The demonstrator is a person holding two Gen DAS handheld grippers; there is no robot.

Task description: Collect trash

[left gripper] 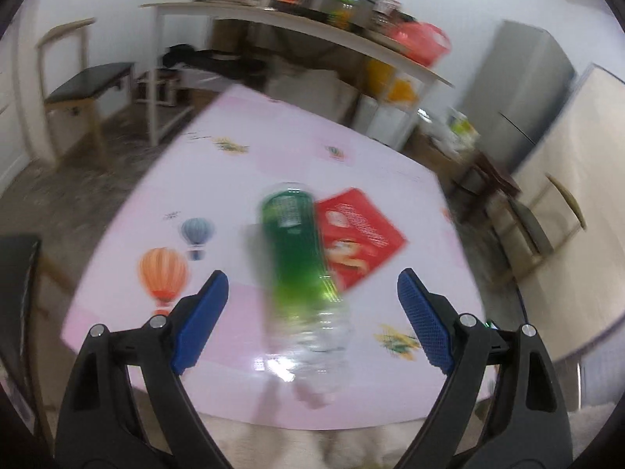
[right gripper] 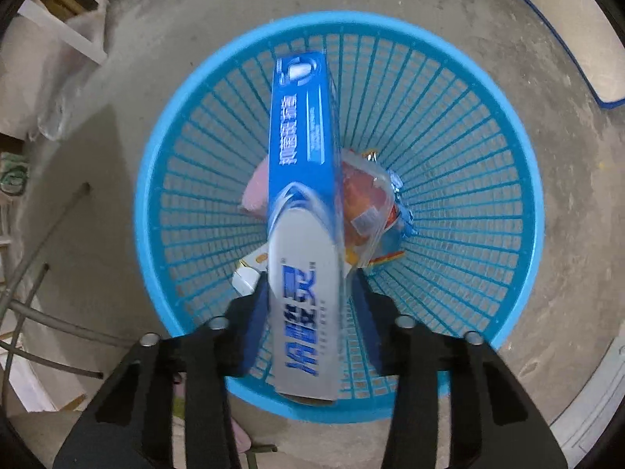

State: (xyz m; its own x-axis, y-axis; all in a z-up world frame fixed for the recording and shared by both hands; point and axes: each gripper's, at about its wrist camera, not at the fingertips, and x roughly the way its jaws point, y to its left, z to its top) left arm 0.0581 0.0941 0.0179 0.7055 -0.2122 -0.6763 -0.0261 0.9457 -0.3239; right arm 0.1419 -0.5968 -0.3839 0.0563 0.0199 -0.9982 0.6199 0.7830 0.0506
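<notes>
While the right gripper (right gripper: 308, 305) points straight down with its pads pressed on a long blue box (right gripper: 302, 195), the box hangs over the blue basket (right gripper: 156, 179), wrappers lying below. Step in hand: dropping it in. Next, likely release. The left gripper (left gripper: 312, 293) hangs spread wide, empty; beyond it a bottle (left gripper: 300, 273) and red packet (left gripper: 359, 234) lie on the table (left gripper: 273, 136).

Right gripper (right gripper: 306, 297) pointing straight down, clamping blue toothpaste box (right gripper: 302, 179) over blue mesh wastebasket (right gripper: 468, 195) w/ wrappers (right gripper: 371, 211) inside.
</notes>
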